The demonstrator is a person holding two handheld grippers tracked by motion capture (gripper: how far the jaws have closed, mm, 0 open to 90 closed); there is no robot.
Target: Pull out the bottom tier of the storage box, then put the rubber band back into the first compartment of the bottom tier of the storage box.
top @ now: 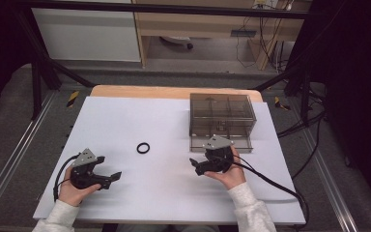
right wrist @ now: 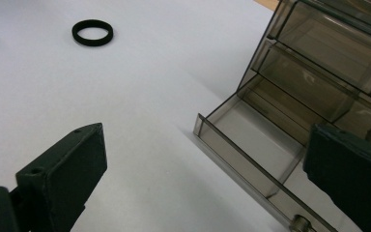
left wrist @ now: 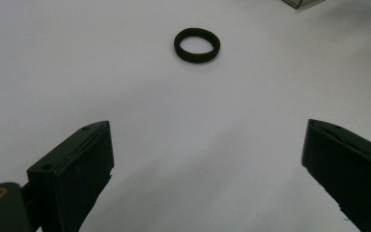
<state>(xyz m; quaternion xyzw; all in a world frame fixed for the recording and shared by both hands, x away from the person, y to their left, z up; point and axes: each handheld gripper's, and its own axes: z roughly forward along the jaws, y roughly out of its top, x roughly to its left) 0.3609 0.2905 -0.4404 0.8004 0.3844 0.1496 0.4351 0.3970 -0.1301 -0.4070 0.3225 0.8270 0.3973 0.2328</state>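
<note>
White sheet (top: 140, 193) covering a counter (top: 174, 92) of pale wood, bare strip showing at the far edge; grey carpeted floor (top: 9, 125) all around; black metal frame (top: 38, 53) with slanted struts left and right; metal rails (top: 9, 159) along the floor at both sides; beyond, a white cabinet (top: 87, 34) and a light wooden desk (top: 198, 21); loose cables (top: 251, 53) hanging beneath; dark at the corners.

A white sheet (top: 125, 193) covers the middle of the frame, with a strip of wooden tabletop (top: 140, 92) along its upper edge. A white cabinet (top: 87, 34) stands at upper left. At upper centre is a wooden shelf unit (top: 198, 24) with dangling cables (top: 251, 48). A yellow-black tape mark (top: 72, 98) lies on the grey floor (top: 9, 125) at middle left.
</note>
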